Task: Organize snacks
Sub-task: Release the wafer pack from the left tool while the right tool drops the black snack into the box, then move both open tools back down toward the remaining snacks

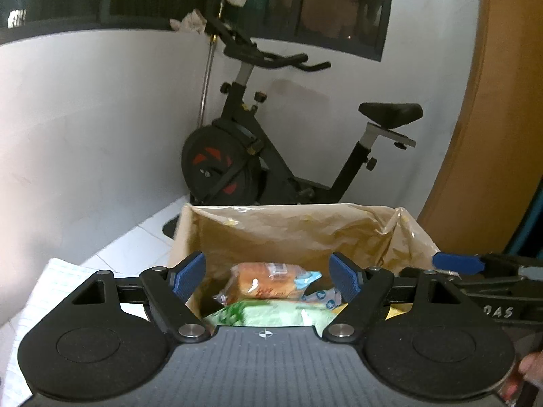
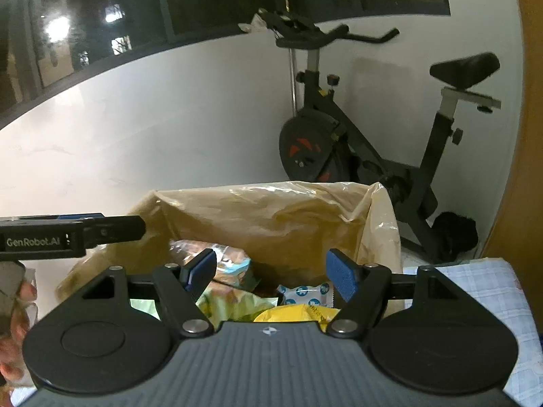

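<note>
Exercise bike (image 1: pixel 271 142) against white wall (image 1: pixel 101 118) (dark windows (image 2: pixel 101 17) above).

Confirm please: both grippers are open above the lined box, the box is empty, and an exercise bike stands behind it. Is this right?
Not quite: the box is not empty. The left wrist view shows a wrapped bread and a green packet inside. The rest holds: left gripper and right gripper are open, and the exercise bike stands behind.

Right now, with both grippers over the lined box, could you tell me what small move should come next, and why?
Probably lower the left gripper onto the bread packet: its jaws stand open and empty, and the packet lies uppermost in the lined box, roughly between them.
</note>
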Action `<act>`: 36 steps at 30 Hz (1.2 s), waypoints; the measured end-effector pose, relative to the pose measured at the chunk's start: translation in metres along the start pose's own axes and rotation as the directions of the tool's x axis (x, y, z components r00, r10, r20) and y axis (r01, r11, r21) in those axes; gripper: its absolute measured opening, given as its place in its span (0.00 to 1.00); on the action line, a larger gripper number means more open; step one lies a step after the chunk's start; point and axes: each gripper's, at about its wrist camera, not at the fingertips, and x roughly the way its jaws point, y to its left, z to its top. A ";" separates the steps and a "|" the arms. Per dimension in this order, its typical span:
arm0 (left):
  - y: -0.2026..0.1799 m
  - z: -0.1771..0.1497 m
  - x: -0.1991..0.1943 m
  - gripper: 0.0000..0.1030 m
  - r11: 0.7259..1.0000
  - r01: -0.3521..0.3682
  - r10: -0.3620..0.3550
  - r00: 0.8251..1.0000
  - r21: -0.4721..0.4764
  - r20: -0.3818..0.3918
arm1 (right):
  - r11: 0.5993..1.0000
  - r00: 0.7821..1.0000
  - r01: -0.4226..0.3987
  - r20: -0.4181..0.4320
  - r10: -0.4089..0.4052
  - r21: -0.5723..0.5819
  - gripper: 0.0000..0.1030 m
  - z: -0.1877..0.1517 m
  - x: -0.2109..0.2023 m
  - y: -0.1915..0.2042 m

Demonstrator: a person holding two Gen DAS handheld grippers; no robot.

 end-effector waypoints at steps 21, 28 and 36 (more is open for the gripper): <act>0.056 -0.096 -0.102 0.78 0.994 -0.100 0.102 0.994 -0.043 0.044 | 0.999 0.992 0.044 0.118 -0.042 -0.012 0.72 -0.076 -0.104 -0.005; 0.051 -0.118 -0.098 0.78 0.993 -0.094 0.097 0.995 -0.066 0.038 | 0.992 0.994 0.082 0.069 -0.088 0.092 0.72 -0.112 -0.111 -0.027; 0.024 -0.146 -0.064 0.75 0.995 -0.042 0.038 0.998 -0.093 -0.043 | 0.975 0.985 0.167 -0.065 -0.159 0.149 0.72 -0.158 -0.102 -0.058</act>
